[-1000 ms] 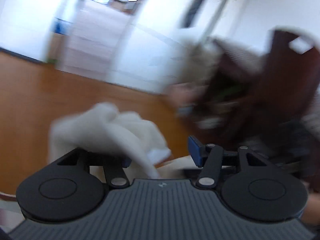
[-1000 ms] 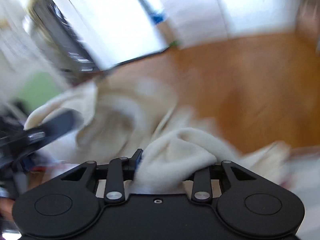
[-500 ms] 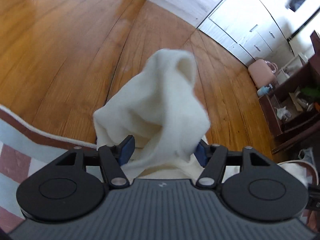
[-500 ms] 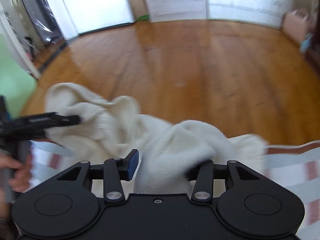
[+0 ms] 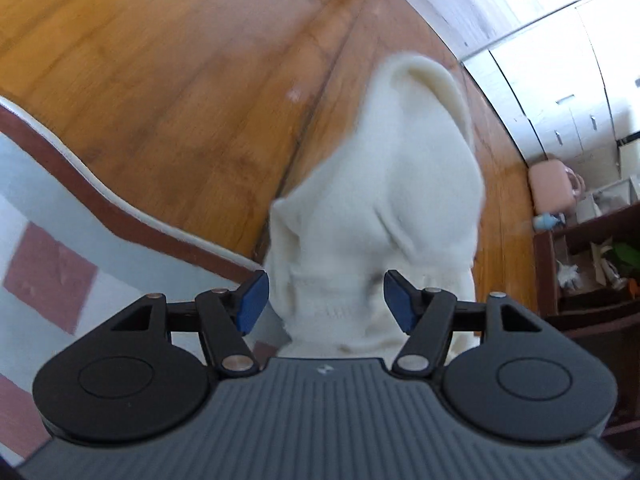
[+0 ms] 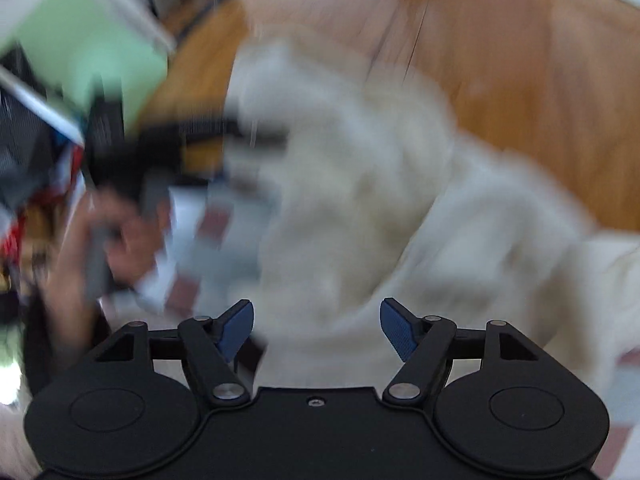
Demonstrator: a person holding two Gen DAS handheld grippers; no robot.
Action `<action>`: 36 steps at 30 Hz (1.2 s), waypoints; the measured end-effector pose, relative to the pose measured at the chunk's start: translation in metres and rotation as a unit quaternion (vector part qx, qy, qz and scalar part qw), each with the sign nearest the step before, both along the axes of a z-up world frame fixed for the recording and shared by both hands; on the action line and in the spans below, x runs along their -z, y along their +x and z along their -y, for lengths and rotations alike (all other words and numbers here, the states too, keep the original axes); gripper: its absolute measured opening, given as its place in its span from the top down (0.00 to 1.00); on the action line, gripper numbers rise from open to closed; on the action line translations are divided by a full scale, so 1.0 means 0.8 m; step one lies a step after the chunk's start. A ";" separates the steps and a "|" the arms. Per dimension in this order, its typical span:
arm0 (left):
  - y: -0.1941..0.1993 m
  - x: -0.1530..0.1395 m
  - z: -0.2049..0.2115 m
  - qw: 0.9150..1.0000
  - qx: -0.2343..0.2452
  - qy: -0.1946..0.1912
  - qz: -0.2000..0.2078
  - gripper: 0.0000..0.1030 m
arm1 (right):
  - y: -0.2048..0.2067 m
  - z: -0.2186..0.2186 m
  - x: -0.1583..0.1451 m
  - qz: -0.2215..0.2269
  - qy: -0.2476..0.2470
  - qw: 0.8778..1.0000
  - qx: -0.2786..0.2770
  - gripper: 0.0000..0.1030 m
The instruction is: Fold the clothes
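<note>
Left tongs (image 5: 325, 300): pads spread wide, cream garment (image 5: 384, 220) bunched between them, contact unclear. Right tongs (image 6: 317, 328): spread wide, with the garment (image 6: 360, 200) blurred ahead. Garment lies over a checked cloth (image 5: 52, 240) above the wooden floor (image 5: 180, 60).

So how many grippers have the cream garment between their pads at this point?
2. The left gripper has the cream garment bunched between its open pads; the right gripper likewise, open, though blur hides any contact.
</note>
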State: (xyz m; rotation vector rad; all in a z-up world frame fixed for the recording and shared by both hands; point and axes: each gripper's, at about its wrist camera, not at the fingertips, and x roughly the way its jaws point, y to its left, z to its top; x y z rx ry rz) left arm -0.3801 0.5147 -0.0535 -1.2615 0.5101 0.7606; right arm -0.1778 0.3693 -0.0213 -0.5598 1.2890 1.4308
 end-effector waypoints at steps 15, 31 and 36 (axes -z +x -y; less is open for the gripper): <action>0.009 0.040 -0.006 0.996 -0.020 -0.047 0.078 0.62 | -0.012 0.032 0.079 0.014 0.047 0.990 0.133 0.62; 0.030 -0.003 -0.006 0.986 -0.041 0.071 0.146 0.56 | 0.179 0.037 -0.079 0.403 0.141 0.874 0.232 0.87; 0.073 0.011 -0.009 0.992 0.016 0.070 0.107 0.44 | 0.266 0.036 -0.091 0.442 0.116 0.829 0.323 0.68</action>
